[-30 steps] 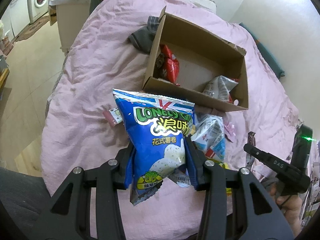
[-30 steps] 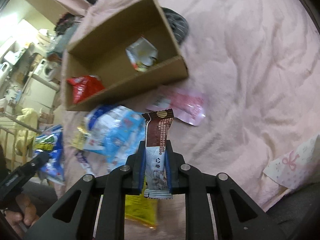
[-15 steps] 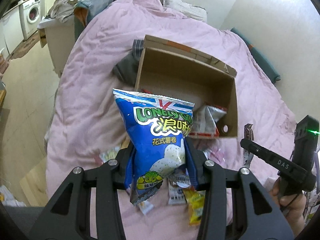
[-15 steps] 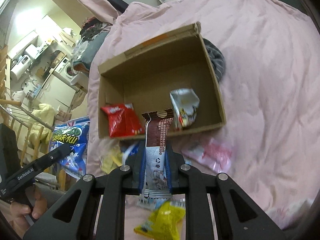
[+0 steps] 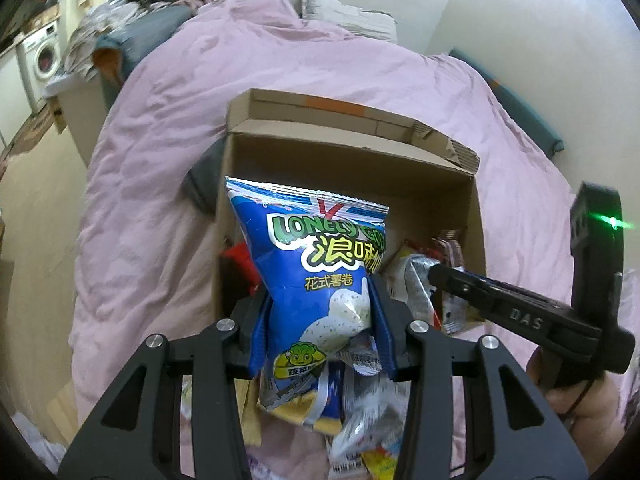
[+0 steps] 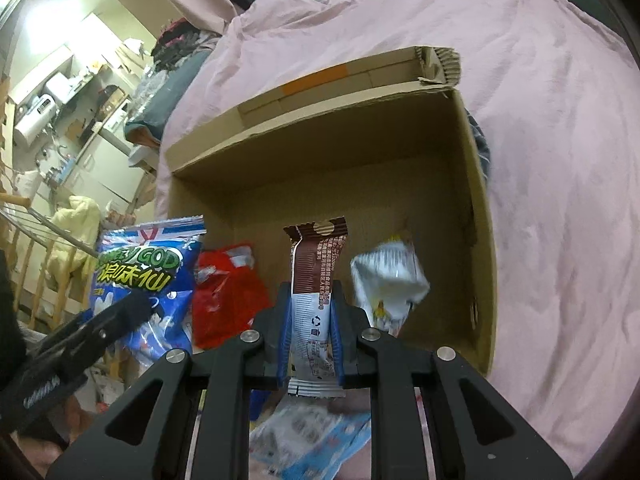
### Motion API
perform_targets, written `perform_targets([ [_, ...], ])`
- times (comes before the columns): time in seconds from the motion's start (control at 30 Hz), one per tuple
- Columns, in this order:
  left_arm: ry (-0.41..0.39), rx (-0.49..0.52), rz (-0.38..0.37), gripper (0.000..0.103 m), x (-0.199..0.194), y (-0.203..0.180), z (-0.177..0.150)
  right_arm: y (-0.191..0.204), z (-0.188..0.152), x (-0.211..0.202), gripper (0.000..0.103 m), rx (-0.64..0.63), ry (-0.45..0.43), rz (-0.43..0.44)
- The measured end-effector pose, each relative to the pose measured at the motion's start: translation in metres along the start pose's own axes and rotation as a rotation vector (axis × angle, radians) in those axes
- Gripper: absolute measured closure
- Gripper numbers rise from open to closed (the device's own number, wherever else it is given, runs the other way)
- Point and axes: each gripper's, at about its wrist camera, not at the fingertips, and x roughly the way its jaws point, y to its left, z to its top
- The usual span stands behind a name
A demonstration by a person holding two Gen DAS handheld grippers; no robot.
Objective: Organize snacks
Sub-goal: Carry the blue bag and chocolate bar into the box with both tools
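Left gripper [image 5: 320, 332] clamps the chip bag [image 5: 316, 264], right gripper [image 6: 310, 340] a bar [image 6: 314, 292], above the box [image 6: 476, 208]; two packets inside, more left by its near edge.

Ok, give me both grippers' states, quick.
Left gripper: closed on the blue chip bag.
Right gripper: closed on the brown snack bar.
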Motion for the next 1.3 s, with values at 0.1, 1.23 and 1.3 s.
perform_targets([
  [0.1, -0.032, -0.008, 0.006, 0.064, 0.012, 0.002, 0.002, -0.012, 0.000, 0.009, 0.085, 0.018, 0.013, -0.003],
  [1.23, 0.009, 0.002, -0.019, 0.060, 0.041, -0.007, -0.002, -0.013, 0.007, 0.014, 0.081, 0.003, 0.020, 0.062],
  [1.3, 0.011, 0.001, -0.027, 0.055, 0.041, -0.007, -0.002, -0.016, 0.008, 0.014, 0.075, 0.017, 0.026, 0.055],
])
